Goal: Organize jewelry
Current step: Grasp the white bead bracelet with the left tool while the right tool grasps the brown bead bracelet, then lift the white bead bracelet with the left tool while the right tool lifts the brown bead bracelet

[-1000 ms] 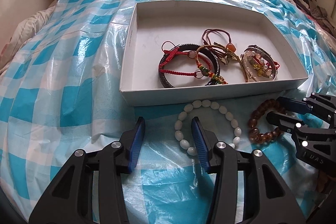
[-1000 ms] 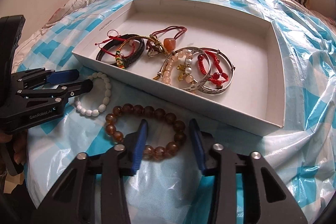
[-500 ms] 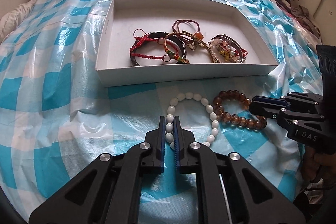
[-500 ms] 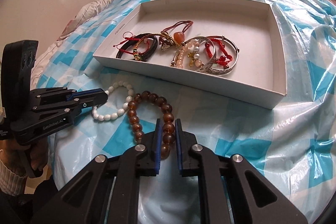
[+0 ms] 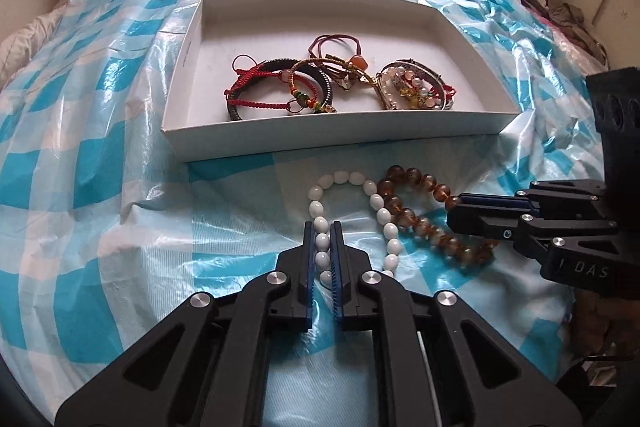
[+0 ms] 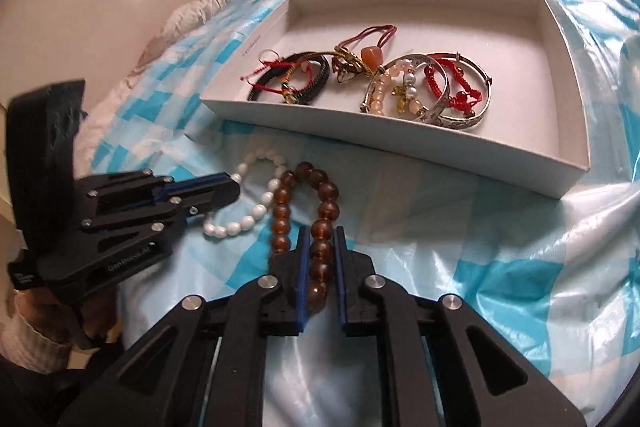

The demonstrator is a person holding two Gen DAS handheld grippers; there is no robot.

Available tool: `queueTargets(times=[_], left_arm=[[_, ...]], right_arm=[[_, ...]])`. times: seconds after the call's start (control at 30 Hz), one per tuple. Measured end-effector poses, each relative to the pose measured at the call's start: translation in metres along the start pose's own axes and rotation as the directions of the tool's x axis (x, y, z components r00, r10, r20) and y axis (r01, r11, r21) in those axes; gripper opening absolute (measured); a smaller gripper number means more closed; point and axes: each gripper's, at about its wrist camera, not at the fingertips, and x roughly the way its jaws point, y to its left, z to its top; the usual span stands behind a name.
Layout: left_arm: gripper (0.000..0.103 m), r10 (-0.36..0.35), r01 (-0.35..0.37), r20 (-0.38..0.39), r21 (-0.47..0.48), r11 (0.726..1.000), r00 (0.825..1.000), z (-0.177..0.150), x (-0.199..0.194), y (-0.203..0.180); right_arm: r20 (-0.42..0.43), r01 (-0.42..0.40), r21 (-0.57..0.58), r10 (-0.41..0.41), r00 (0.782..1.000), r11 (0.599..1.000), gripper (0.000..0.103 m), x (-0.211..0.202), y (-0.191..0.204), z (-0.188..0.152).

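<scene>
Gripping two bead bracelets at once, with a tangle waiting

Clamped on a run of beads, the left tool [image 5: 322, 227] pinches the white bead bracelet [image 5: 352, 223] on the bed's blue-checked plastic sheet [image 5: 100, 187], just in front of the white box [image 5: 332, 139]. Beside it the right tool [image 6: 320, 231], its jaws closing, presses on the brown bead bracelet [image 6: 316, 215], several amber beads lined up between its blue pads. Both loops lie outside the box, touching each other where their inner sides meet.

That contact is the likely trouble. If the two hands lift at different speeds, one strand may drag the other, or the loops may hook together. Round, glossy beads could also roll out of a narrow pinch, and an elastic strand stretched sideways might snap back. The crinkled sheet may cling to a bracelet and rise with it.

Inside the box, red cord bracelets [image 5: 264, 87], a black bangle [image 6: 316, 83] and silver bangles [image 6: 452, 107] crowd the near wall, so a careless drop there could knot new pieces into the pile; the far half looks bare.
</scene>
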Motion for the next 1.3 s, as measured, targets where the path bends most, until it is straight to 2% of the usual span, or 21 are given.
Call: queueTargets(times=[0.13, 0.3, 0.4, 0.5, 0.67, 0.77, 0.97, 1.3], left_arm=[[0.007, -0.086, 0.091, 0.06, -0.088, 0.992, 0.995, -0.004, -0.031, 0.006], [0.007, -0.16, 0.183, 0.151, -0.155, 0.971, 0.975, -0.012, -0.073, 0.009], [0.007, -0.17, 0.199, 0.185, -0.151, 0.968, 0.968, -0.015, -0.097, 0.004], [0.007, -0.159, 0.188, 0.212, -0.126, 0.974, 0.964, -0.017, -0.119, -0.003], [0.007, -0.135, 0.162, 0.24, -0.096, 0.982, 0.961, -0.02, -0.143, -0.012], [0.007, -0.13, 0.155, 0.25, -0.083, 0.984, 0.959, -0.022, -0.152, -0.016], [0.007, -0.112, 0.132, 0.268, -0.057, 0.99, 0.957, -0.024, -0.165, -0.025], [0.007, -0.019, 0.023, 0.294, -0.01, 1.0, 0.956, -0.024, -0.178, -0.044]], right_arm=[[0.125, -0.113, 0.007, 0.111, 0.986, 0.994, 0.012, -0.039, 0.013, -0.006], [0.197, -0.152, -0.013, 0.152, 0.969, 0.988, 0.012, -0.071, 0.038, -0.013], [0.228, -0.178, -0.013, 0.176, 0.958, 0.984, 0.012, -0.088, 0.047, -0.019], [0.258, -0.163, -0.021, 0.163, 0.952, 0.986, 0.012, -0.102, 0.053, -0.028], [0.213, -0.029, -0.047, 0.039, 0.976, 0.998, 0.012, -0.099, 0.059, -0.043], [0.217, -0.047, -0.022, 0.05, 0.975, 0.999, 0.012, -0.102, 0.053, -0.051], [0.305, -0.077, -0.007, 0.075, 0.949, 0.997, 0.012, -0.132, 0.051, -0.05], [0.417, -0.096, -0.013, 0.092, 0.904, 0.995, 0.012, -0.168, 0.064, -0.04]])
